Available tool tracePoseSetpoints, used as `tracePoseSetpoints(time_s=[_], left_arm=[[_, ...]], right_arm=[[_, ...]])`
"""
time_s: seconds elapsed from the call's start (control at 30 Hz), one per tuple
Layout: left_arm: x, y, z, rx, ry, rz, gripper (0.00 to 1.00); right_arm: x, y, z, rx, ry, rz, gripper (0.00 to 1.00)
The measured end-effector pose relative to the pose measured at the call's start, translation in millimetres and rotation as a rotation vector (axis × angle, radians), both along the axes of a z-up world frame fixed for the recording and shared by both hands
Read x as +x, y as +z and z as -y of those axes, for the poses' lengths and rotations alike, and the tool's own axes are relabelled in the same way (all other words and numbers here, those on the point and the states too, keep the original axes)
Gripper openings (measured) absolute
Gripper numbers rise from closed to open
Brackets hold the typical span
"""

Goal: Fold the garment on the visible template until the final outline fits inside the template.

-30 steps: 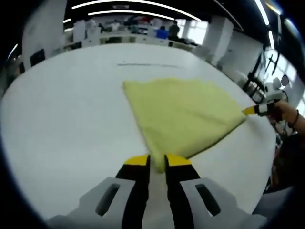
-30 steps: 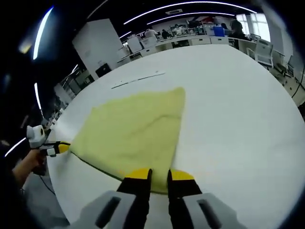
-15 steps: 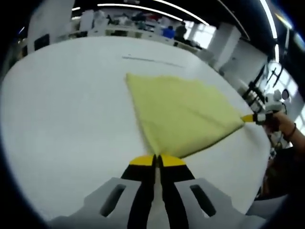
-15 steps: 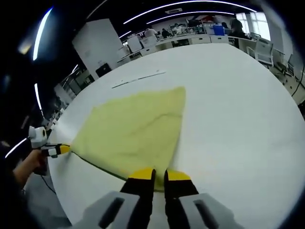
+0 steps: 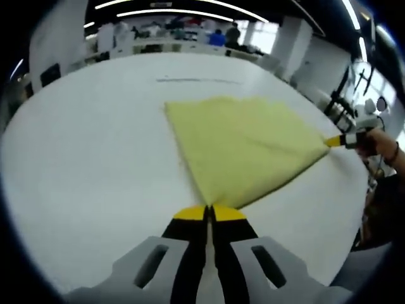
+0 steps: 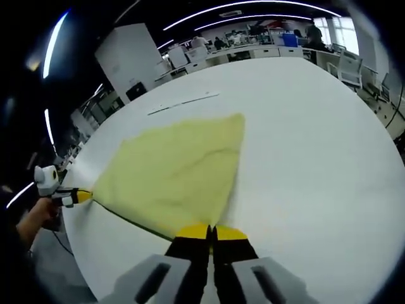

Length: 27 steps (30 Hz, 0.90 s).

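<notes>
A yellow garment [image 5: 243, 149] is seen lying flat on a broad white bench [image 5: 82, 164], folded into a roughly four-sided shape. In the left gripper view, the left claw [image 5: 209, 213] rises from the near edge with its yellow-tipped jaws pressed together on the garment's nearest corner, so that corner is pinched between them. From there the cloth spreads away toward the far right, one straight edge running up to a far-left corner and another running right to a pointed corner. At that right-hand corner the right claw [image 5: 335, 140] is seen, held by a hand [image 5: 378, 147]; its yellow tip touches the cloth's point, though how its jaws stand cannot be told from this view.

In the right gripper view, the right claw [image 6: 212, 232] rises from the near edge, its jaws closed together on the garment's [image 6: 177, 171] near corner, which is gripped there. The cloth fans out toward the far left across the bench [image 6: 316, 158]. At its left-hand point the left claw [image 6: 81, 197] is seen touching the cloth, held by a hand [image 6: 35, 215]. A dark line is visible along the garment's near-left edge.

Beyond the garment, a thin dark line [image 6: 183, 103] is marked on the bench surface, well apart from the cloth. A room with desks and ceiling light strips is seen beyond the bench, blurred.
</notes>
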<state>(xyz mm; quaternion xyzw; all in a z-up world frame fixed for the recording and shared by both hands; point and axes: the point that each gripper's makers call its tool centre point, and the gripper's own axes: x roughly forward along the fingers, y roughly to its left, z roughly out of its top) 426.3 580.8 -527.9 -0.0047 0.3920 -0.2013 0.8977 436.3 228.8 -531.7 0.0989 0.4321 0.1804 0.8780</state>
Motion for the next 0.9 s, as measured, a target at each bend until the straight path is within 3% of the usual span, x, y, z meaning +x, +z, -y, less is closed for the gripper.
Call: tracePoseSetpoints(time_s=[0.27, 0.9], left_arm=[[-11.4, 2.5, -1, 0.029, -0.032, -0.003, 0.00], [-39.4, 2.5, -6, 0.007, -0.017, -0.039, 0.00]], right_arm=[[-11, -0.4, -2, 0.003, 0.007, -0.015, 0.00], [-36, -1.3, -5, -0.001, 0.014, -0.032, 0.00]])
